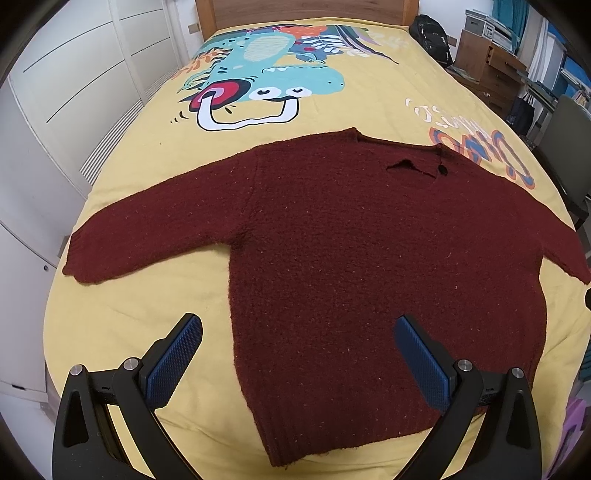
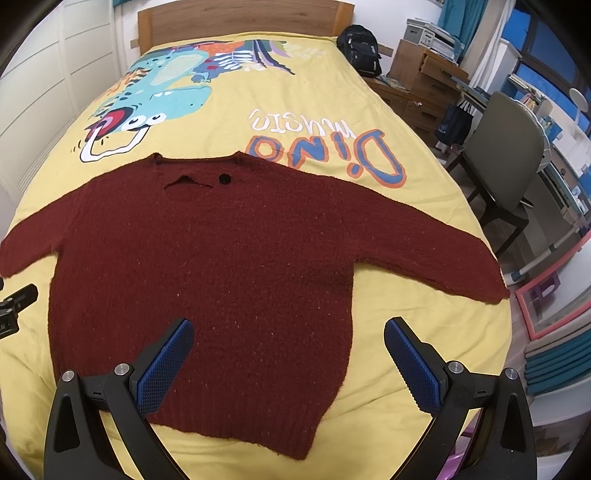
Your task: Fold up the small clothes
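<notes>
One dark-red fuzzy knitted sweater (image 1: 332,258) lies spread flat, both sleeves out, on the yellow dinosaur-print bedspread (image 1: 140,147) of the bed, its neck toward the wooden headboard (image 2: 236,18) and its ribbed hem nearest the person. There are two pairs of tongs, and both stand wide with nothing between their blue pads. The left tongs (image 1: 297,354) hang above the hem's left part, one finger over bare bedspread and the other over the knit. The right tongs (image 2: 288,356) straddle the sweater's right side edge in the same way.

To my eye, no fold has been started. The risks look plain enough. The knit is thick and loose, so a shallow pinch could catch only the top layer, or drag up the bedspread with it. The soft bed would give under any press. A lift from one side alone would likely pull the body askew and bunch the sleeves. The right sleeve's cuff reaches the bed's edge and might slip off.

One black backpack (image 2: 360,50) stands near the headboard, and one grey-green chair (image 2: 506,162) stands beside the bed.
</notes>
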### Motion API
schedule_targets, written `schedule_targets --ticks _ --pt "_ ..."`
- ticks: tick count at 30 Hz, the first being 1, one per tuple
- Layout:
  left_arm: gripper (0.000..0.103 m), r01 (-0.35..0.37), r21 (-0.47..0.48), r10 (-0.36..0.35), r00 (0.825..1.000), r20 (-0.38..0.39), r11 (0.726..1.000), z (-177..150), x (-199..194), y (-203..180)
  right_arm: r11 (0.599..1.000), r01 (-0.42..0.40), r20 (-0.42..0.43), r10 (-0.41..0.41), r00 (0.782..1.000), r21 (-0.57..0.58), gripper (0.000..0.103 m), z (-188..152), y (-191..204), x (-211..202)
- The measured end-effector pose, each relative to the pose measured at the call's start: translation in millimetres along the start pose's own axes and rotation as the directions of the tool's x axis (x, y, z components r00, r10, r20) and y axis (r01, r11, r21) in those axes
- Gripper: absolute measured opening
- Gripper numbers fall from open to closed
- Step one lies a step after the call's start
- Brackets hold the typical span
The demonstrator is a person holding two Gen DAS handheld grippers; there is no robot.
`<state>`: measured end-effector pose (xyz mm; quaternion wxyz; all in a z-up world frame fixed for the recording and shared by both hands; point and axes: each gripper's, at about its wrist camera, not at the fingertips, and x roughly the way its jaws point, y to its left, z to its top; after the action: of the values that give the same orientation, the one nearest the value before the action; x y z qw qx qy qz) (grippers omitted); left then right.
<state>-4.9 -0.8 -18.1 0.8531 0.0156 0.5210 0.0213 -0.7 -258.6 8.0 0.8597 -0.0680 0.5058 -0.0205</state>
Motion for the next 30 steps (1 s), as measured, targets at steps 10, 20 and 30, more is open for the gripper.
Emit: schedule_targets --ticks 10,20,30 --pt "0.102 0.001 0.003 -0.001 1.0 -0.008 1.0 2 1 0 1.0 -0.003 -0.004 0.003 1.0 -0.013 0.103 -1 4 0" --pt "0.102 0.008 0.006 -0.008 1.0 -0.016 1.0 3 3 0 1.0 -0.003 -0.007 0.003 1.0 -0.014 0.103 0 5 2" --pt "0.102 0.019 0.015 -0.019 1.0 -0.015 1.0 9 8 -3 0.999 -0.025 0.018 0.024 1.0 0.032 0.103 0 -15 19"
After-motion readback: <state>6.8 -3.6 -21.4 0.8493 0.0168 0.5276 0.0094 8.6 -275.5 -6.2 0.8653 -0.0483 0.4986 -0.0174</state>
